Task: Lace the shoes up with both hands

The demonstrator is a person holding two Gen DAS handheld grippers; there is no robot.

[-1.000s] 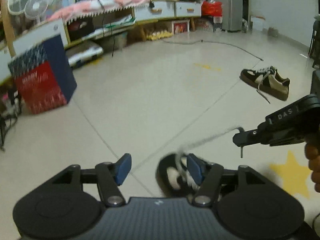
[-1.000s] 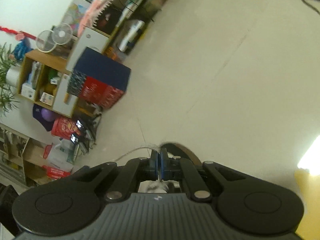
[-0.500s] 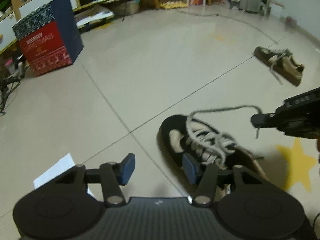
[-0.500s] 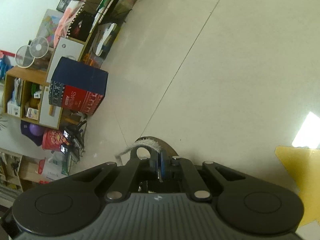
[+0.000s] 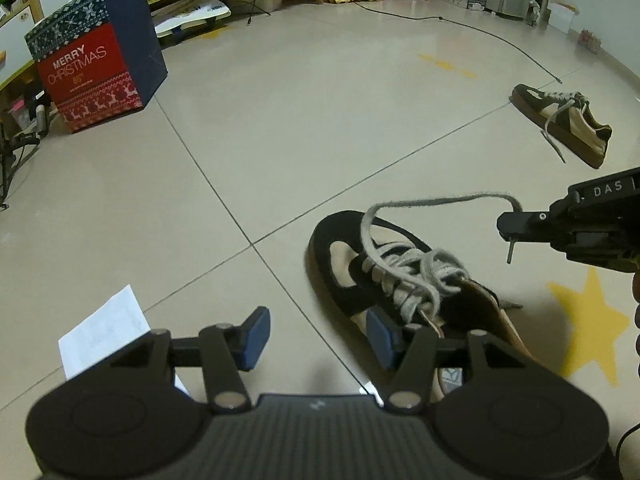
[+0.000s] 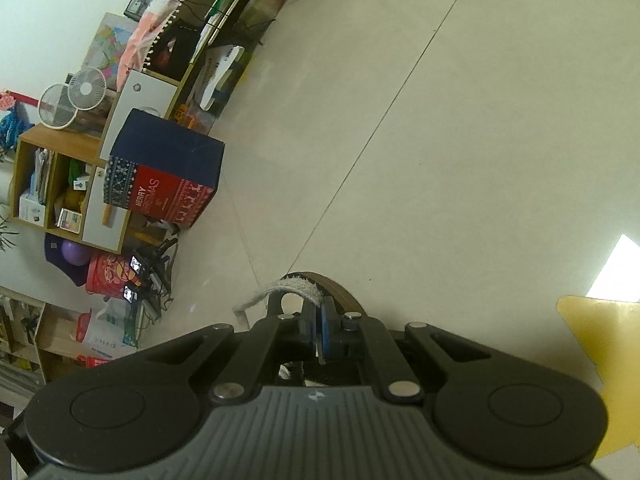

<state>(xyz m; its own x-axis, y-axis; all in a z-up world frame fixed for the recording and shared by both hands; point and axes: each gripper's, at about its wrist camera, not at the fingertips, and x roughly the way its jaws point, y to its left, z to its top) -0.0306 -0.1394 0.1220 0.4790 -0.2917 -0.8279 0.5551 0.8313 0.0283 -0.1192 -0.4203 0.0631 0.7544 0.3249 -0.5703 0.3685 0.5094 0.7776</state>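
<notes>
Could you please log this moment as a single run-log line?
task: lace shoe | right gripper: shut on lace, pulled out from near shoe | left gripper: open, empty, beside shoe | second shoe: apart

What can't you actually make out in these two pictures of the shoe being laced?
- Near shoe, left wrist view: its heel is hidden behind the left hand-held gripper.
- Same shoe, right wrist view: only a sliver of the toe clears the right hand-held gripper.
- Lace: where the pinched part ends is hidden between the shut pads.
- Far shoe, left wrist view: too small to tell how it is laced.
- The person: only fingers, cut by the right edge.
</notes>
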